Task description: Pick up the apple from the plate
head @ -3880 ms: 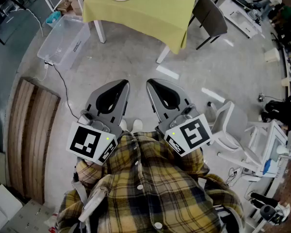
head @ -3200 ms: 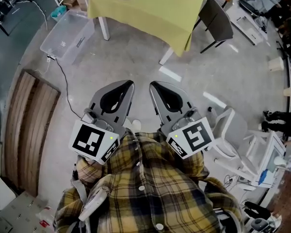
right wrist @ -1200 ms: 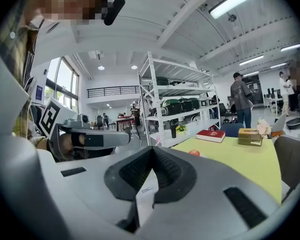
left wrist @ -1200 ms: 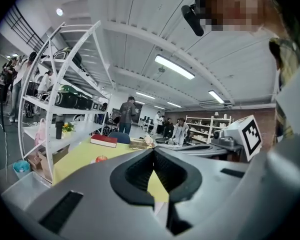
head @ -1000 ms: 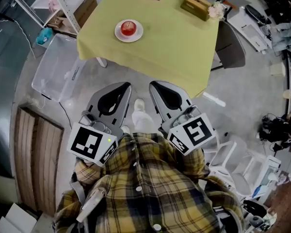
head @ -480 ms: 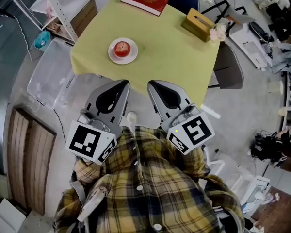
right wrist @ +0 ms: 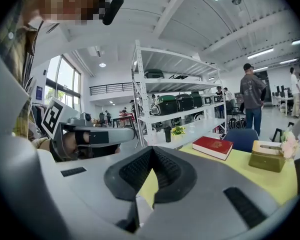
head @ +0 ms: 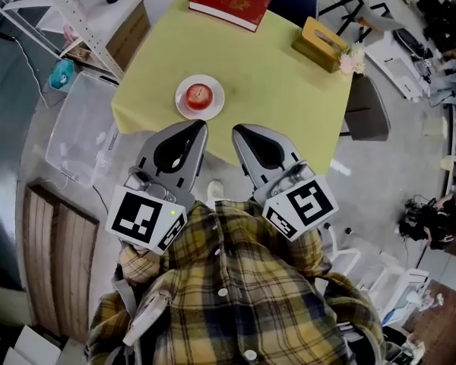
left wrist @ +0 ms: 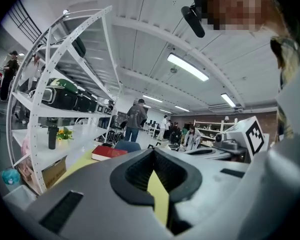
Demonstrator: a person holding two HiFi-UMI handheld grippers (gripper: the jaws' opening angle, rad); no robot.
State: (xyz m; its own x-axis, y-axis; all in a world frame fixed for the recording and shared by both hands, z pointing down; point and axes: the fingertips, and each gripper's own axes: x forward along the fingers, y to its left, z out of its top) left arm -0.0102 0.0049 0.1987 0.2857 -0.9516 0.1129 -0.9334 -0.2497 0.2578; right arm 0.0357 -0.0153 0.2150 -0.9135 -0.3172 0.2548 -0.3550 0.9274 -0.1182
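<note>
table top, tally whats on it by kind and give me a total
apple: 1
plate: 1
red book: 1
tan box: 1
flower bunch: 1
total: 5

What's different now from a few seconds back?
The person walked up to the table; the apple on its plate, far off before, now lies just beyond the left gripper and right gripper. Nothing taken or let go: both stay shut and empty, side by side.
</note>
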